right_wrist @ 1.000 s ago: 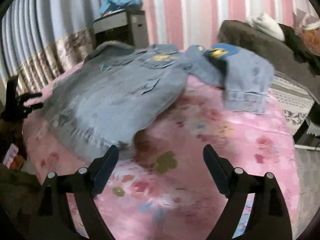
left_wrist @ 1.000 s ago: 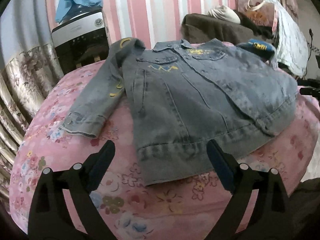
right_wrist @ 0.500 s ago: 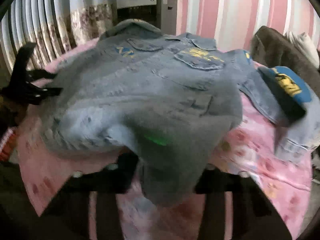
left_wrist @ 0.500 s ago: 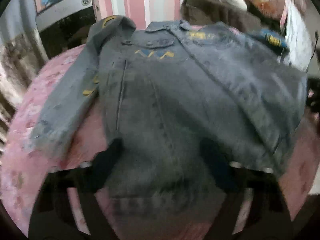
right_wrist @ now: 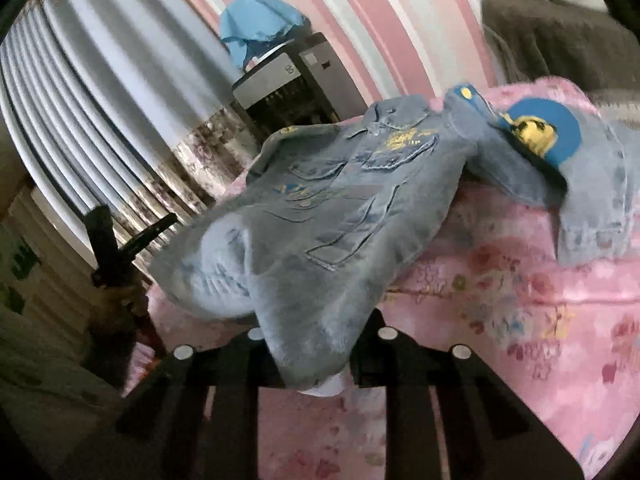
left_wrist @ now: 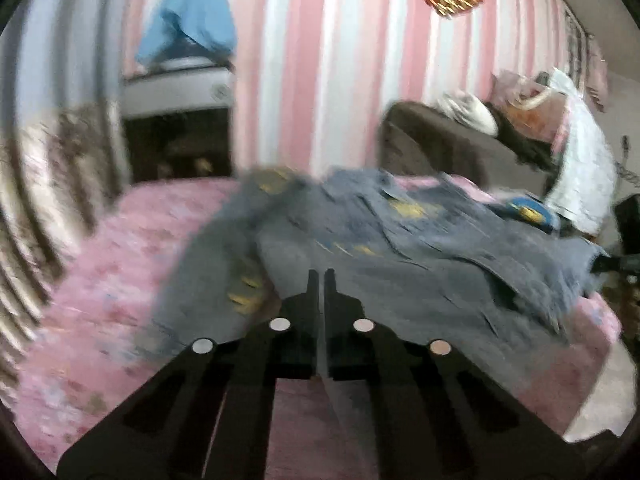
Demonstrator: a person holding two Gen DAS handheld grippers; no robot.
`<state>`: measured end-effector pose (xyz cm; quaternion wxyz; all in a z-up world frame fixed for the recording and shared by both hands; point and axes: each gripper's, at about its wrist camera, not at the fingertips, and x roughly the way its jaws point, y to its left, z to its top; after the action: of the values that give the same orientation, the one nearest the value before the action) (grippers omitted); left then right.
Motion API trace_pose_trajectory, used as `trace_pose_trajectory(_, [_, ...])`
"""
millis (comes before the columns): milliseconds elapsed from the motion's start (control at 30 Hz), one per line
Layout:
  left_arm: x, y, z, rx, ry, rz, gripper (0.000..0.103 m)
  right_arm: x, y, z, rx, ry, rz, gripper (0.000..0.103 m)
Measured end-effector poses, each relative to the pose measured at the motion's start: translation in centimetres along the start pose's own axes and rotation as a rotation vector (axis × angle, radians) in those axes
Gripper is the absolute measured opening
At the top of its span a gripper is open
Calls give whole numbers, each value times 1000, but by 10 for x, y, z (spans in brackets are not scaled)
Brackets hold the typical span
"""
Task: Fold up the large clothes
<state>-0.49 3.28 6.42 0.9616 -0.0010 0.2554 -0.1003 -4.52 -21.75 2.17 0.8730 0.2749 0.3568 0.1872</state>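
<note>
A blue denim jacket (left_wrist: 404, 256) with yellow embroidery lies front up on a pink floral bedspread (left_wrist: 100, 280). My left gripper (left_wrist: 319, 280) is shut on the jacket's hem, its fingers pressed together with cloth past them. In the right wrist view the jacket (right_wrist: 344, 208) is lifted at its lower corner, and my right gripper (right_wrist: 316, 352) is shut on that hem, which drapes over the fingers. One sleeve with a blue and yellow patch (right_wrist: 540, 132) lies out to the right.
A dark appliance (left_wrist: 176, 128) with a blue cloth (left_wrist: 188, 20) on top stands by the striped wall. A brown sofa (left_wrist: 448, 148) piled with clothes is at the back right. Curtains (right_wrist: 80, 120) hang at the left.
Both grippers went from open above the hem to shut on the jacket's lower edge. The hem is now lifted off the bedspread and both views have swung upward.
</note>
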Motion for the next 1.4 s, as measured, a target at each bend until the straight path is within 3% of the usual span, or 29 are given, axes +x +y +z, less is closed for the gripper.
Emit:
trace_pose_trajectory(67, [2, 10, -2, -18, 16, 11, 0, 6, -7, -3, 45, 8, -7, 21])
trace_pose_trajectory(100, [6, 13, -6, -22, 39, 11, 0, 12, -13, -6, 52, 37, -67, 24])
trace_pose_trajectory(167, [10, 13, -15, -7, 67, 4, 1, 23, -16, -21, -17, 156, -217, 41])
trace_pose_trajectory(233, [13, 7, -21, 25, 84, 2, 2, 14, -13, -35, -74, 174, -272, 51])
trace_pose_trajectory(267, [13, 4, -24, 36, 87, 8, 8, 7, -12, -35, -75, 152, -269, 61])
trace_pose_trajectory(333, [15, 4, -28, 33, 99, -12, 37, -16, -11, -30, -68, 53, -282, 71])
trace_pose_trajectory(367, [19, 3, -28, 24, 95, -8, 62, -29, -10, -25, -64, -18, -291, 78])
trace_pose_trajectory(400, [21, 3, -27, 13, 85, -1, 75, -36, -8, -20, -62, -63, -301, 79])
trace_pose_trajectory(433, [25, 2, -25, 5, 79, -8, 76, -39, -8, -15, -67, -95, -330, 80])
trace_pose_trajectory(500, [40, -2, -18, -8, 94, -17, 84, -35, -11, -2, -101, -135, -489, 80])
trace_pose_trajectory(533, [48, -2, -14, -22, 100, -17, 84, -29, -17, 5, -109, -145, -605, 82])
trace_pose_trajectory(567, [53, -3, -11, -34, 101, -23, 86, -23, -24, 10, -108, -147, -668, 83])
trace_pose_trajectory(633, [69, -5, -5, -51, 116, -57, 87, -14, -38, 18, -113, -135, -686, 82])
trace_pose_trajectory(800, [98, -12, 4, -27, 123, -43, 88, 16, -51, 35, -166, -136, -787, 82])
trace_pose_trajectory(933, [113, -2, 7, 13, 121, 55, 88, 6, -46, 43, -165, -209, -732, 82])
trace_pose_trajectory(1033, [122, 27, 5, 10, 134, 156, 88, -2, -44, 49, -177, -239, -715, 83])
trace_pose_trajectory(1133, [138, 55, -4, -9, 213, 212, 88, -3, -43, 53, -183, -237, -710, 84])
trace_pose_trajectory(1267, [166, 77, -19, 19, 334, 257, 88, -4, -46, 55, -154, -240, -699, 84])
trace_pose_trajectory(1400, [169, 77, -21, 67, 392, 206, 84, 0, -40, 51, -144, -249, -670, 84])
